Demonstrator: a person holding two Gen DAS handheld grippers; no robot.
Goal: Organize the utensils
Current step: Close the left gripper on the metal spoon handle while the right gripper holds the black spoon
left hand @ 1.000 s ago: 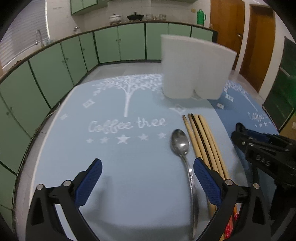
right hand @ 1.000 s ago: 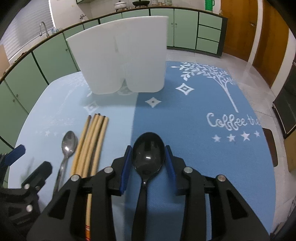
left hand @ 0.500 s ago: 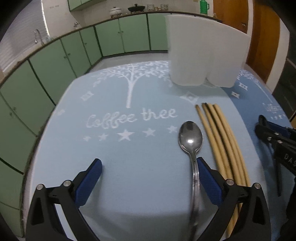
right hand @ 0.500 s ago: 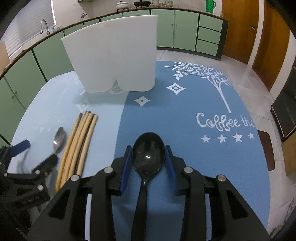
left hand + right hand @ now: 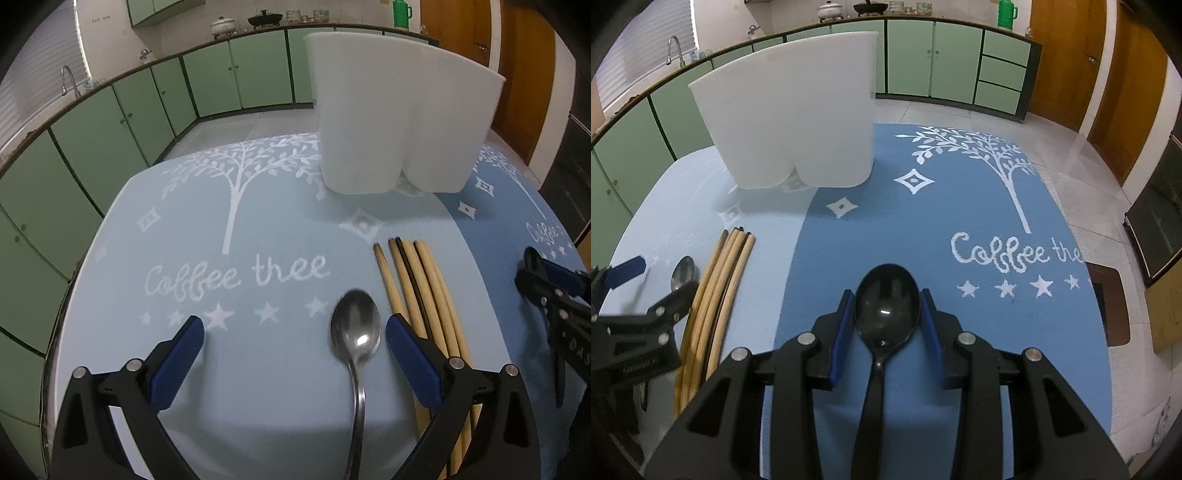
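The left gripper [image 5: 293,341] has its jaws wide apart, low over the surface [image 5: 258,369], straddling the steel spoon [image 5: 355,334], which lies flat with its bowl toward the holder. The spoon sits off-centre, close to the right pad [image 5: 412,360], and the chopsticks [image 5: 424,291] lie just beside that same pad, seemingly passing under it. If the jaws close as they stand, the pad could likely drag a chopstick in with the spoon or roll the bundle aside. A thin, slick handle flat on cloth may also slip out of the pads, or the cloth may be pinched up with it.

The white holder [image 5: 790,122] stands upright at the far side, well apart from both grippers; its compartments cannot be seen from here. It looks light, so a spoon striking its rim could tip it or push it.

The right gripper [image 5: 886,321] is clamped on a black spoon [image 5: 886,304], gripped at the sides of the bowl with the handle running back. Held at the curved bowl, it may pivot or slide when tilted for dropping in.

Writing: the cloth reads "Coffee tree" by the left gripper; the same print by the right gripper is cut off at "Coffee the". Lettering on the gripper bodies is too blurred to read.
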